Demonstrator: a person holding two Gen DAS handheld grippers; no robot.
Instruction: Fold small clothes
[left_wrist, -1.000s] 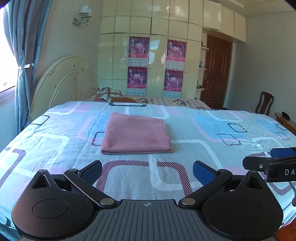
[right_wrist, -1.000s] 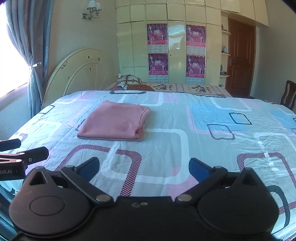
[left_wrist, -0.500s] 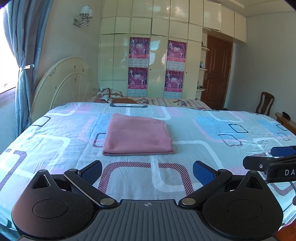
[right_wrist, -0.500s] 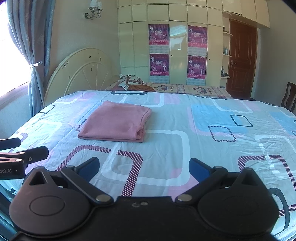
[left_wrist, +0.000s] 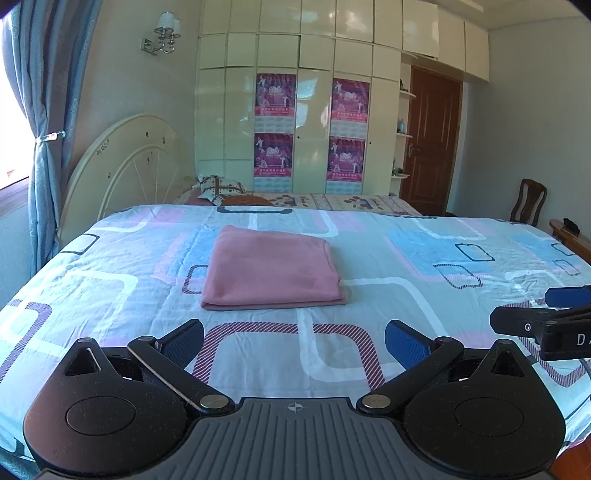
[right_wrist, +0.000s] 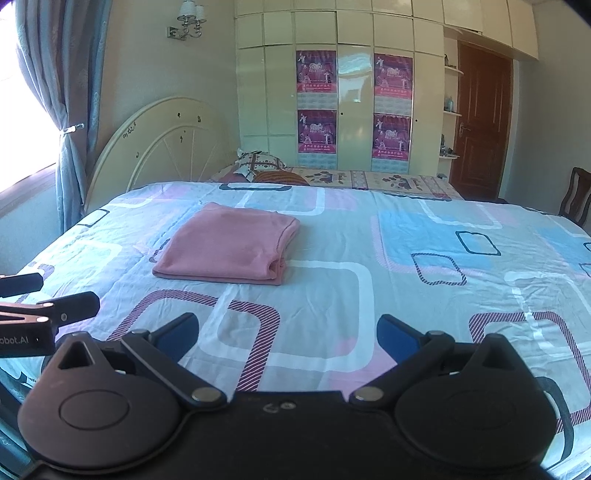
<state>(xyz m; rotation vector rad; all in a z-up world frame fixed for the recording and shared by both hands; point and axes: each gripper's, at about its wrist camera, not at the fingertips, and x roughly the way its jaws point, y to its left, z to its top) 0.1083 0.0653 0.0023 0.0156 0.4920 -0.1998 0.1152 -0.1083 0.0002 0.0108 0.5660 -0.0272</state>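
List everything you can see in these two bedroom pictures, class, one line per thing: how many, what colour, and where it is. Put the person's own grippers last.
Folded garment: one, pink, flat on the bed, ahead of both grippers.
Bed cover: one, pale blue, pink and grey with rounded squares, over the bed.
Headboard: one, cream, at the bed's left.
Pillow: one, patterned, at the far side.
Wardrobe: one, cream, on the far wall.
Posters: four, magenta, on the wardrobe doors.
Door: one, brown, right of the wardrobe.
Chair: one, dark wood, far right.
Curtain: one, blue, tied back at left.
Wall lamp: one, above the headboard.
Left gripper: open, empty.
Right gripper: open, empty.
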